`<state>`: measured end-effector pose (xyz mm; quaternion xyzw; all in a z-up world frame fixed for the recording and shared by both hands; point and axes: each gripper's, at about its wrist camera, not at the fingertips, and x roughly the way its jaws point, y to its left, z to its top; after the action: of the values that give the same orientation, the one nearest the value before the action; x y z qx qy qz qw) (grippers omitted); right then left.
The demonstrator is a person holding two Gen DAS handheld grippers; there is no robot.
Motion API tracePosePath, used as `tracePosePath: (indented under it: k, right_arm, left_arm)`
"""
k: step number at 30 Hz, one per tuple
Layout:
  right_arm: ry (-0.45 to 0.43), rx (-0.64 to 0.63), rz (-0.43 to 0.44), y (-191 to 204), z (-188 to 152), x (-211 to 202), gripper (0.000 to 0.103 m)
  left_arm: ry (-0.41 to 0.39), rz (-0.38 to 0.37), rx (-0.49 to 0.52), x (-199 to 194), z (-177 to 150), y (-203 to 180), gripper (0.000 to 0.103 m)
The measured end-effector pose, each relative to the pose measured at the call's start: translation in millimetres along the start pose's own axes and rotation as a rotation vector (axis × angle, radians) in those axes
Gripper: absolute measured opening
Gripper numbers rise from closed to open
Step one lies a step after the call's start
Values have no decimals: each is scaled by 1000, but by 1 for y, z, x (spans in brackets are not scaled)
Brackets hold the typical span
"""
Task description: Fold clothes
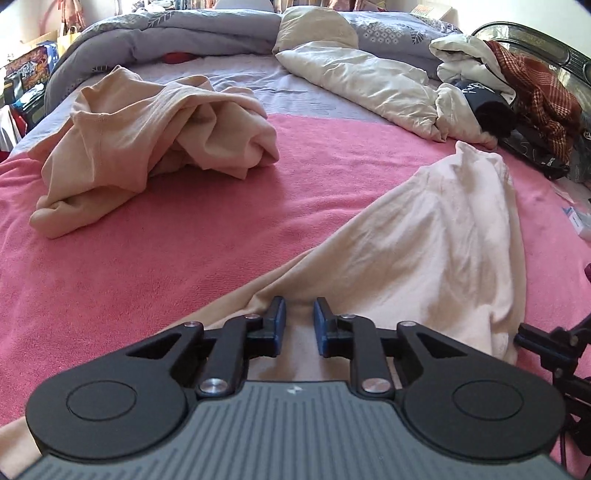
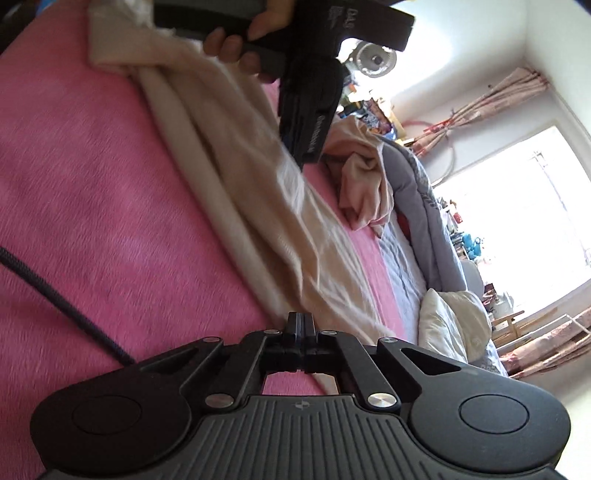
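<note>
- Left gripper [image 1: 299,325]: jaws apart, hovering low over the near end of the cream garment [image 1: 424,251], a strip of cloth showing between them.
- Right gripper [image 2: 300,325]: jaws pressed together at the garment's other end; whether cloth is pinched there cannot be told.
- Cream garment stretched long across the pink blanket [image 1: 184,240] on the bed.
- Peach garment [image 1: 147,136] crumpled farther up the bed, well apart, toward the gray quilt [image 1: 166,37].

Place: a bedroom in a home.
Bed: pink blanket [image 1: 147,258] spread over it, rumpled grey quilt [image 1: 166,35], cream pillow [image 1: 317,29].
Window: bright, with tied-back patterned curtains [image 2: 491,99].
Clutter: clothes heaped on the bed's far side [image 1: 517,81].
</note>
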<state>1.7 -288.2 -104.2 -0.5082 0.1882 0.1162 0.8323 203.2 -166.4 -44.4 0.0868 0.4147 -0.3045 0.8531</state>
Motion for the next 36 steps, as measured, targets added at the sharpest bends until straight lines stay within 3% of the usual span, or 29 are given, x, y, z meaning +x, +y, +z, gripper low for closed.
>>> tracePosePath:
  k: [3, 4, 6, 9, 13, 18, 20, 21, 22, 23, 30, 34, 36]
  right_arm:
    - [-97, -65, -32, 10, 5, -11, 12]
    - [-141, -93, -34, 14, 10, -16, 24]
    - [-227, -159, -21, 25, 24, -25, 34]
    - [-299, -206, 27, 36, 45, -25, 35]
    - [-313, -217, 83, 44, 68, -13, 39]
    - [-305, -231, 112, 52, 85, 4, 39]
    - [-275, -180, 103, 49, 92, 16, 36]
    - [-247, -136, 106, 46, 97, 22, 28]
    - [-222, -95, 118, 43, 100, 26, 10]
    - [-211, -72, 129, 41, 100, 23, 7]
    - [-171, -48, 200, 43, 72, -24, 5]
    - [-182, -95, 134, 50, 66, -28, 5]
    - [-193, -130, 66, 54, 80, -16, 10]
  left_arm:
    - [10, -15, -11, -4, 1, 4, 27]
    - [17, -13, -9, -7, 1, 5, 27]
    - [25, 15, 29, -15, -2, 7, 27]
    - [40, 63, 66, -27, -13, 17, 27]
    - [48, 89, 41, -39, -23, 36, 27]
    - [39, 105, 27, -37, -27, 40, 27]
    - [26, 126, 49, -34, -28, 35, 27]
    - [22, 133, 57, -33, -28, 33, 27]
    - [19, 137, 63, -32, -28, 33, 27]
    - [18, 137, 68, -32, -29, 33, 27]
    - [4, 145, 90, -30, -31, 31, 27]
    - [-4, 161, 98, -30, -32, 28, 27]
    - [-6, 171, 105, -30, -33, 26, 27]
